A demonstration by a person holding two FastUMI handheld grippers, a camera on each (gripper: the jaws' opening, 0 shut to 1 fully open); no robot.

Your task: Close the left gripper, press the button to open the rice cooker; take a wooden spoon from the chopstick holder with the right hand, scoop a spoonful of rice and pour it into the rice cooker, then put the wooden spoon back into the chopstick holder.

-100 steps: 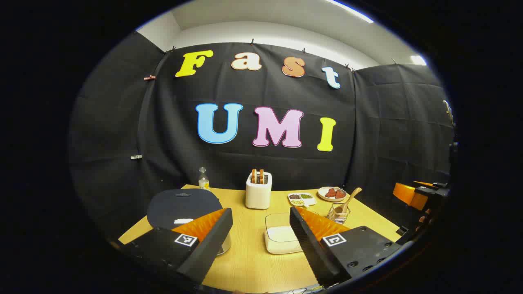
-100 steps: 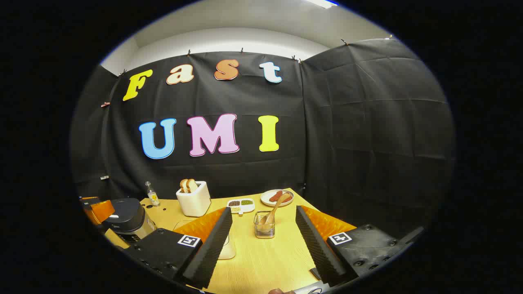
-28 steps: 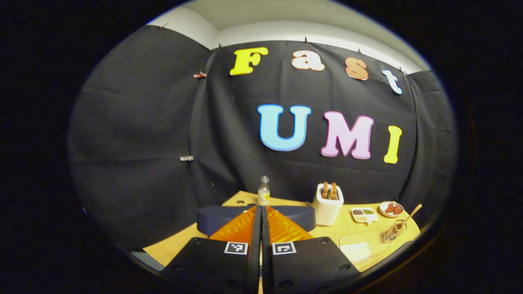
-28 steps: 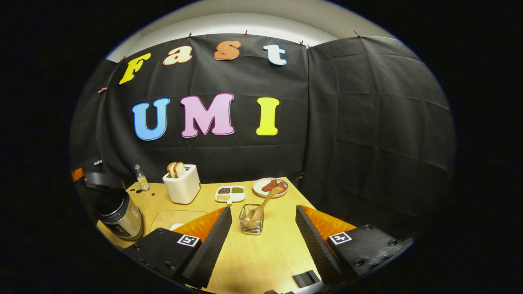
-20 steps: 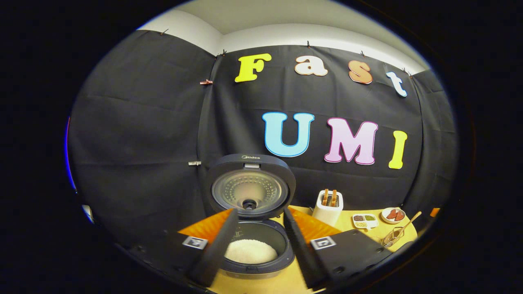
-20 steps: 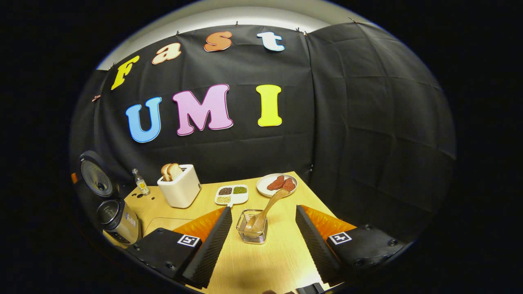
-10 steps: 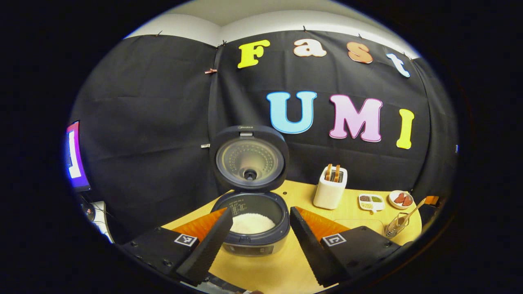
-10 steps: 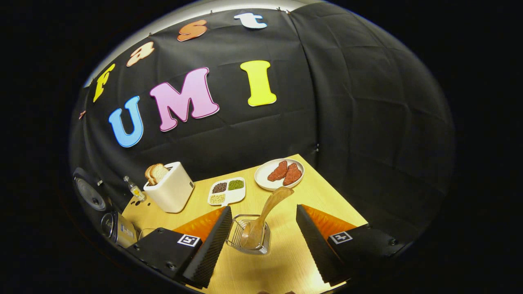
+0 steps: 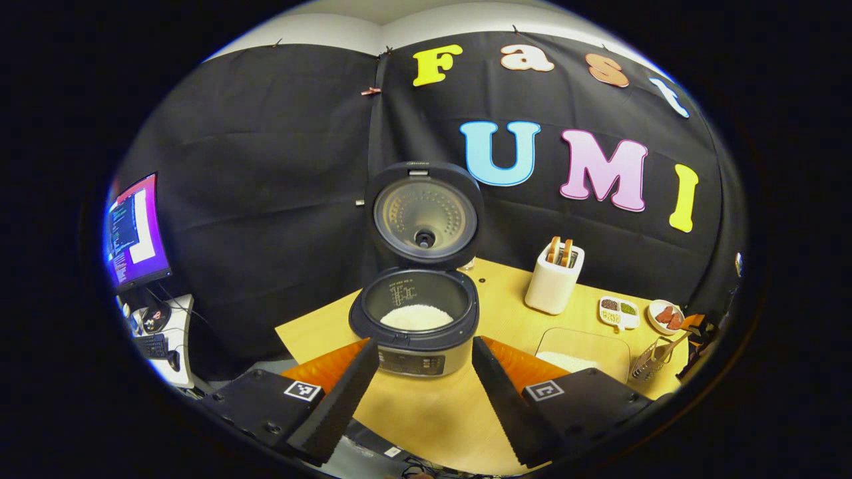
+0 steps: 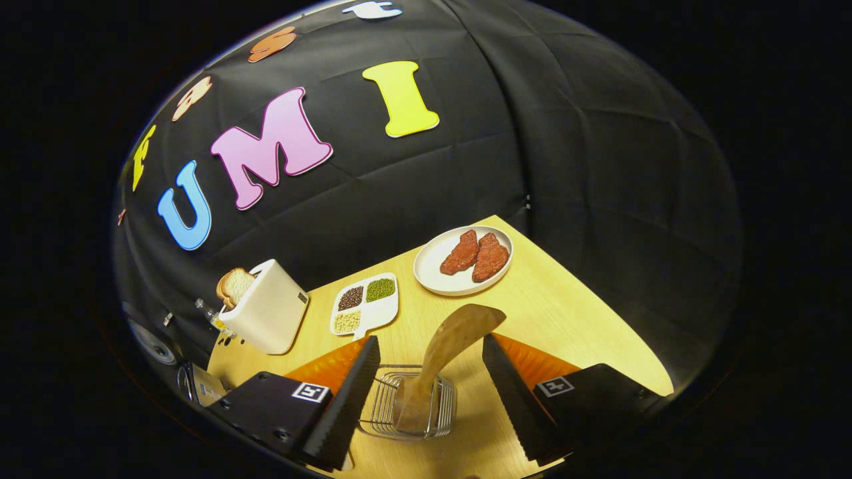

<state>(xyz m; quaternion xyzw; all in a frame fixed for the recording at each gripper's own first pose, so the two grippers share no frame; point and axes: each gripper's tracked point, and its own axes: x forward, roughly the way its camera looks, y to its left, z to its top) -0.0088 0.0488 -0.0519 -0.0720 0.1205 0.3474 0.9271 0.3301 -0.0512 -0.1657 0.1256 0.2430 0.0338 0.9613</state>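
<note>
We are seeing the right tool (image 10: 431, 389) gaping empty astride the wooden spoon (image 10: 447, 352), whose handle is leaning up-right from the wire chopstick holder (image 10: 411, 402).

A white toaster (image 10: 265, 315) holding bread stands near a divided dish (image 10: 365, 303) of beans and a plate (image 10: 439, 280) with two red pieces (meat, apparently).

Rice cooker (image 9: 419, 319) open; wooden spoon (image 10: 442, 359) (tilted) in holder (image 10: 409, 406).

No lettering on the rice cooker (image 9: 421, 313) is legible.
</note>
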